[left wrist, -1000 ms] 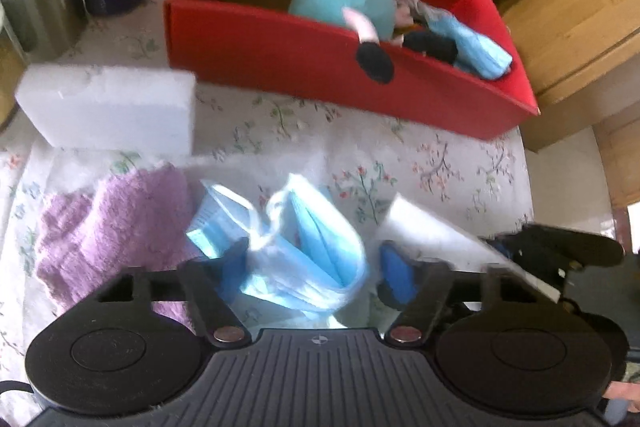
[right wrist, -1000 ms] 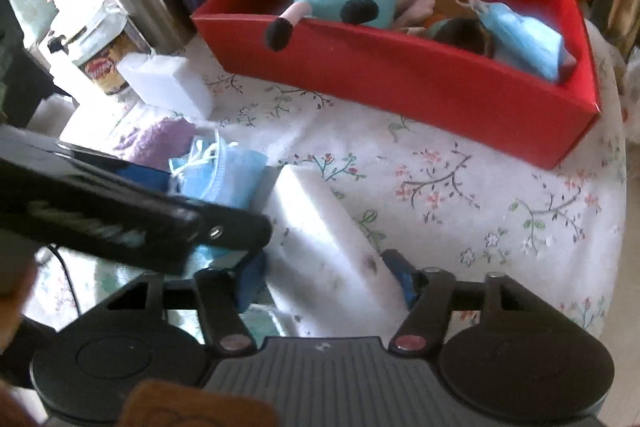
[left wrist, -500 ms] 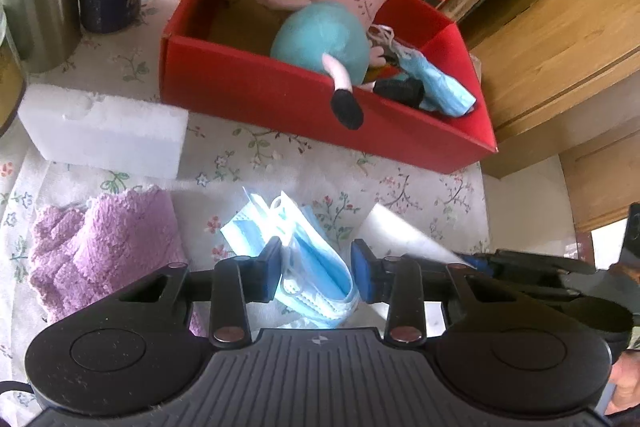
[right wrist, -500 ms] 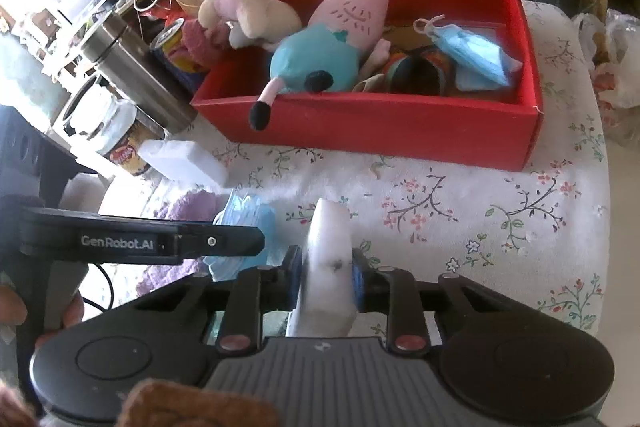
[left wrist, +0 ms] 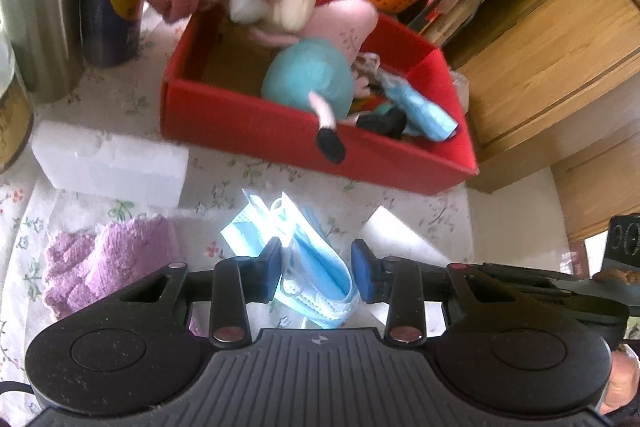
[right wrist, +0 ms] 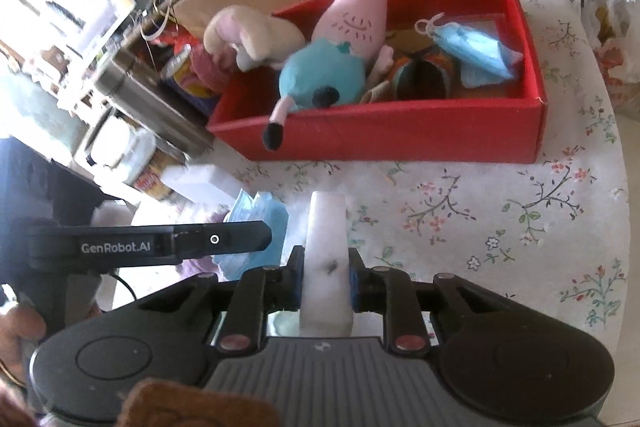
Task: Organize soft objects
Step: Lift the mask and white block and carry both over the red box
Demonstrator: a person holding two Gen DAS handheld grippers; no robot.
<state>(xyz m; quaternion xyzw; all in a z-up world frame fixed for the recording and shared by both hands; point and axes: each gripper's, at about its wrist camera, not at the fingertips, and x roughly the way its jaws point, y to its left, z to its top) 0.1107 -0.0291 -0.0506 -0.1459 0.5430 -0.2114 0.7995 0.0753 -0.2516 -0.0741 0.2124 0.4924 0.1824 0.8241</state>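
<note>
Since a second ago the white foam block (right wrist: 326,259) has been pinched and lifted by the right gripper (right wrist: 325,277), while the blue face mask (left wrist: 308,267) is straddled, not yet clamped, by the left gripper (left wrist: 318,271), both short of the red box (left wrist: 256,125).

White sponge (right wrist: 326,263) upright (stained), crumpled blue mask (left wrist: 308,259) beside it.

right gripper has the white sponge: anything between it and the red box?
Nothing visible does. The right gripper is shut on the white sponge; only bare floral tablecloth lies ahead to the red box. Its right half, around the blue mask, has room.
</note>
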